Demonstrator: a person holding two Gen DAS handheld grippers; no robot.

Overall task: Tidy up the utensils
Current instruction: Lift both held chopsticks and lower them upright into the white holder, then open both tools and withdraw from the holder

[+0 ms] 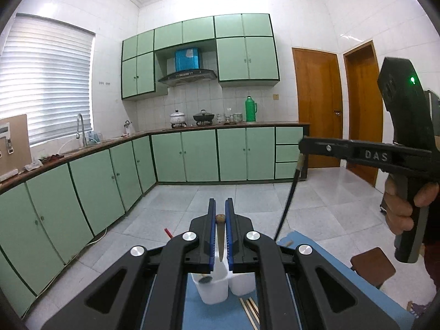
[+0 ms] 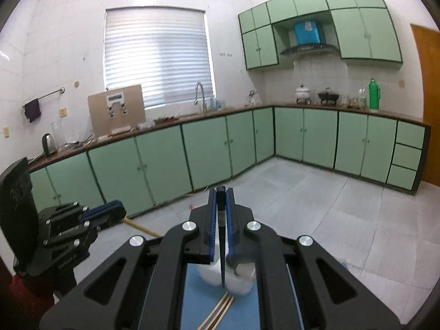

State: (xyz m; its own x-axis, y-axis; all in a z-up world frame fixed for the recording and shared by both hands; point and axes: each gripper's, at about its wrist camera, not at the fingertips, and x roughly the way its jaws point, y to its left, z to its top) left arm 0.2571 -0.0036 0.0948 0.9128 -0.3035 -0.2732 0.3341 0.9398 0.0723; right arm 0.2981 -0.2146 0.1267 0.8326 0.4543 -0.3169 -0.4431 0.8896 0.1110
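My left gripper (image 1: 220,214) is shut on a wooden chopstick (image 1: 220,236) that hangs down over a white plastic holder (image 1: 213,288) on the blue mat (image 1: 209,313). My right gripper (image 2: 220,200) is shut on a black chopstick (image 2: 222,258) that points down at the white holder (image 2: 236,280). Loose wooden chopsticks (image 2: 217,313) lie on the mat in front of the holder; they also show in the left wrist view (image 1: 251,310). The right gripper also appears in the left wrist view (image 1: 302,143), with the black chopstick (image 1: 288,192) hanging from it. The left gripper appears at the left of the right wrist view (image 2: 115,211).
A dark round object (image 1: 205,279) lies in the holder's left compartment. A brown stool (image 1: 372,266) stands right of the mat. Green cabinets (image 1: 192,154) and a counter with pots and a green flask (image 1: 250,109) line the far walls. The floor is grey tile.
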